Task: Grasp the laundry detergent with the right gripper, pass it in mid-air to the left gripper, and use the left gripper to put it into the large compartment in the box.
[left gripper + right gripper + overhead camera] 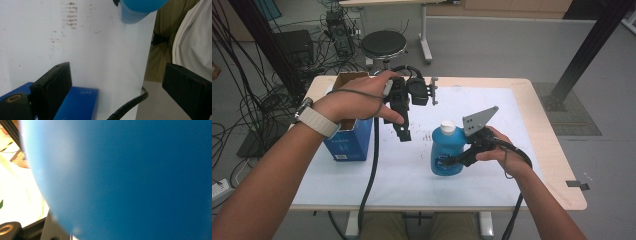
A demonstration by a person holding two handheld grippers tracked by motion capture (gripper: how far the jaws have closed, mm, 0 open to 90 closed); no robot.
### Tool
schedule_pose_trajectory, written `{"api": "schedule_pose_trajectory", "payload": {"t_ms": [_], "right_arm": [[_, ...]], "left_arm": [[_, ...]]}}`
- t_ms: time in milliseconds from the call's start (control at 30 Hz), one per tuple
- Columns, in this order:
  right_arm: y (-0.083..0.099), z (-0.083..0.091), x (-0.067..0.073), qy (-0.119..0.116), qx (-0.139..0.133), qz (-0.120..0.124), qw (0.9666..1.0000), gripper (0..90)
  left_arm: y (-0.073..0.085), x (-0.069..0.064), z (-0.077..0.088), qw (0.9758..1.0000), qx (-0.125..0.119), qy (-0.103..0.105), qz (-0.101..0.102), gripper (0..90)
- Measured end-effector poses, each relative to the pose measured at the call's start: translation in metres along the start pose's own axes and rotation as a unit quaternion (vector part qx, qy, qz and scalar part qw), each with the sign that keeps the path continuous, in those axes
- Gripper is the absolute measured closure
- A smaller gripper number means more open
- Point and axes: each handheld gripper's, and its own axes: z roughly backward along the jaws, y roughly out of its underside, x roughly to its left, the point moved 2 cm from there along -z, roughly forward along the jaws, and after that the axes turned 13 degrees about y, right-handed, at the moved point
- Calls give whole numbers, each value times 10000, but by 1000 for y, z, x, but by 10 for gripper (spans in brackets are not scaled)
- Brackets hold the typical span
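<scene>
grey floor with tangled cables and a round black stool lies beyond your table, its top covered by a stained white sheet. the blue box stands at its left (top open). your right gripper clamps the blue bottle mid-sheet. your left gripper hangs with jaws spread, holding nothing.

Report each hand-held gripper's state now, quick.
Left hand-held gripper: open, jaws wide apart, holding nothing, above the table.
Right hand-held gripper: closed on the blue bottle.
</scene>
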Motion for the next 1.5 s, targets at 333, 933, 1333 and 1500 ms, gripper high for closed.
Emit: {"api": "schedule_pose_trajectory", "payload": {"t_ms": [333, 933, 1333, 1500], "right_arm": [[-16, -11, 2, -119, 7, 71, 9999, 428], [-26, -33, 2, -206, 100, 146, 9996, 427], [-28, -39, 3, -259, 108, 163, 9995, 428], [-28, -39, 2, -262, 115, 143, 9995, 428]], "left_arm": [[-11, -7, 7, 9999, 114, 4, -126, 87], [-25, -11, 5, 9997, 166, 48, -192, 73], [-32, -8, -2, 9996, 171, 77, -209, 75], [-33, -8, -3, 9997, 117, 83, -218, 75]]}}
